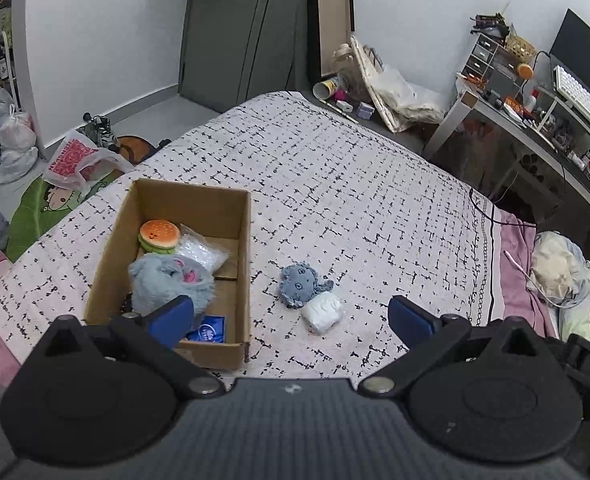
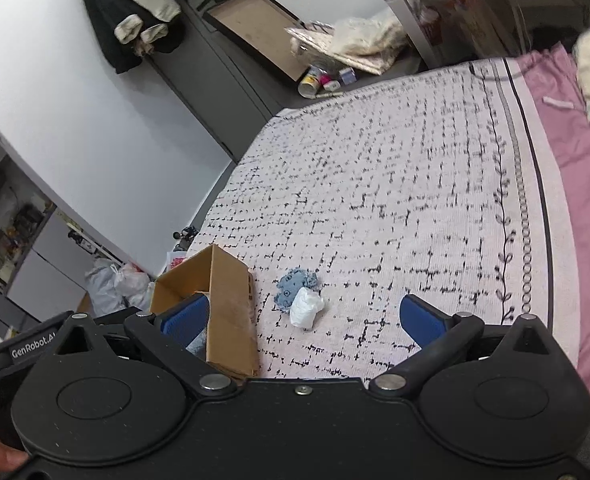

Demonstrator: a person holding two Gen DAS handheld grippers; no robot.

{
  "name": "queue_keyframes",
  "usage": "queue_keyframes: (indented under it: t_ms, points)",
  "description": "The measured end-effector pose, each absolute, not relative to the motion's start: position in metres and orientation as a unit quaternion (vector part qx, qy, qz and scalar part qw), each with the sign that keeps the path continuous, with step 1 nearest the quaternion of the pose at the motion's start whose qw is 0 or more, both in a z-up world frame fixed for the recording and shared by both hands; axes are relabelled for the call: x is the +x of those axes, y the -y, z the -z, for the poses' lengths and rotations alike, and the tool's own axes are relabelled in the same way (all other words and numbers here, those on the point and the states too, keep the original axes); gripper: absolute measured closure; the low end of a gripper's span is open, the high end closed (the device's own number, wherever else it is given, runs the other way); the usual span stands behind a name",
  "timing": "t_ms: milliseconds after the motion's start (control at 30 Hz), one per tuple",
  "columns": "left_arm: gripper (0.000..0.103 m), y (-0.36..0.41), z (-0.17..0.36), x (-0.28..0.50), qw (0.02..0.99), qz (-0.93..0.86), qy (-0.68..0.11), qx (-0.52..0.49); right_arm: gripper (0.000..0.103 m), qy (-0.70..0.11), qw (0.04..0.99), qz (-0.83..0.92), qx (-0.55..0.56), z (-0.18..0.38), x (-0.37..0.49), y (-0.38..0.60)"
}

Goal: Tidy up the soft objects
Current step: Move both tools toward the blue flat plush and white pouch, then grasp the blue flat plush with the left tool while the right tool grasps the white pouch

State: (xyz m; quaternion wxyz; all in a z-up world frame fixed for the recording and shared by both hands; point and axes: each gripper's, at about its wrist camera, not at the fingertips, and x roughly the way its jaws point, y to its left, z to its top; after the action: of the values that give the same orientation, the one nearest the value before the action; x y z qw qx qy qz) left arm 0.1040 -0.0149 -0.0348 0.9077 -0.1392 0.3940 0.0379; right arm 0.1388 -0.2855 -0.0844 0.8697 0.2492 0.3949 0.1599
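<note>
A cardboard box (image 1: pixel 242 240) lies on the patterned bedspread (image 1: pixel 355 184). Inside it are a burger plush (image 1: pixel 159 235), a fluffy grey-blue plush (image 1: pixel 167 284), a clear bag of white beads (image 1: pixel 201 254) and a blue packet (image 1: pixel 209 330). A small blue octopus plush (image 1: pixel 301 285) and a white soft bundle (image 1: pixel 322 313) touch each other on the bed right of the box. My left gripper (image 1: pixel 291 320) is open and empty above them. My right gripper (image 2: pixel 303 316) is open and empty, with the octopus (image 2: pixel 295 284), the bundle (image 2: pixel 305 308) and the box (image 2: pixel 227 312) before it.
A cluttered desk (image 1: pixel 535 120) with a keyboard and monitor stands at the right. Plastic bags (image 1: pixel 11 144) and a green mat lie on the floor at the left. A framed board (image 1: pixel 331 16) leans on the far wall. A pillow (image 1: pixel 563 272) lies on pink sheets.
</note>
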Motion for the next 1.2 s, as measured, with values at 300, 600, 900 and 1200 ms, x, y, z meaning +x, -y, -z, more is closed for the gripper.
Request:
queue_keyframes:
  t_ms: [300, 600, 900, 1200]
  points:
    - [0.001, 0.027, 0.045, 0.124, 0.906, -0.025, -0.4, -0.14, 0.001, -0.425, 0.846, -0.153, 0.285, 0.11, 0.156, 0.284]
    - [0.005, 0.038, 0.057, 0.151, 0.901, -0.026, -0.41, -0.141, 0.015, -0.428, 0.825, -0.156, 0.334, 0.134, 0.177, 0.283]
    - [0.026, 0.044, 0.076, 0.177, 0.89, -0.033, -0.426, -0.157, 0.027, -0.436, 0.805, -0.138, 0.379, 0.16, 0.198, 0.29]
    - [0.036, 0.049, 0.091, 0.198, 0.882, -0.047, -0.439, -0.166, 0.038, -0.451, 0.787, -0.132, 0.399, 0.182, 0.216, 0.281]
